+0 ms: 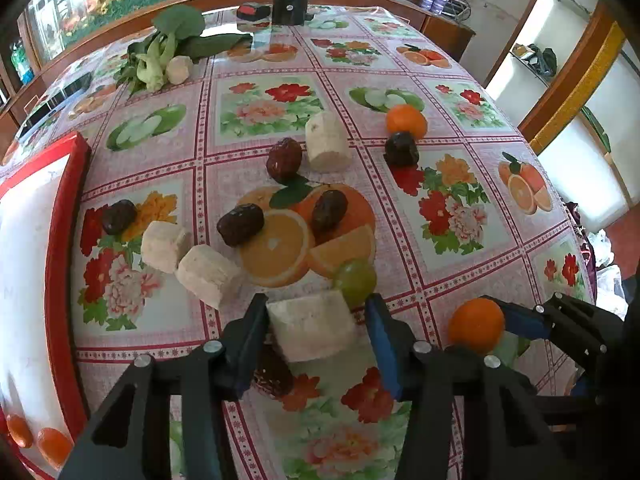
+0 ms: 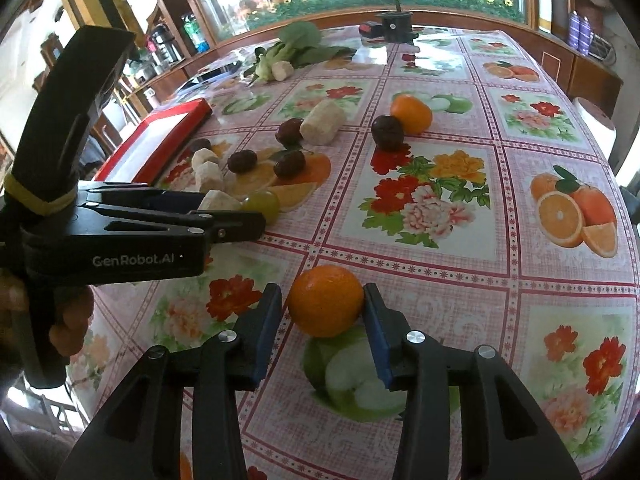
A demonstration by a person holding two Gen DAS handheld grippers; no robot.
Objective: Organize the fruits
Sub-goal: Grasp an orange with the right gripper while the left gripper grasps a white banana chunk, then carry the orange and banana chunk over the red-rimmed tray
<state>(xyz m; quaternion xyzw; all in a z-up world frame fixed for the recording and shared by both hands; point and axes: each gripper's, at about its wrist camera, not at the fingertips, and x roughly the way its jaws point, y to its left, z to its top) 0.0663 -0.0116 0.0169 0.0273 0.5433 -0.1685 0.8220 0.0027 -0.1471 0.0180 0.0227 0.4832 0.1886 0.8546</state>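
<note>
My left gripper (image 1: 316, 316) is open around a white chunk (image 1: 314, 328); the left pad touches it, the right pad stands a little off. A green grape (image 1: 355, 282) lies just beyond. My right gripper (image 2: 323, 300) is open around an orange tangerine (image 2: 326, 300) on the table; the right pad touches it, the left is just apart. That tangerine also shows in the left wrist view (image 1: 476, 324). Several dark red dates (image 1: 240, 225) and white chunks (image 1: 208, 276) lie scattered mid-table. Another tangerine (image 1: 406, 120) sits farther back.
A red-rimmed white tray (image 1: 66, 240) stands at the left with two tangerines (image 1: 52, 446) in its near corner. Leafy greens (image 1: 168, 52) and a black device (image 1: 290, 8) sit at the table's far end. The left gripper body (image 2: 120, 236) fills the right view's left side.
</note>
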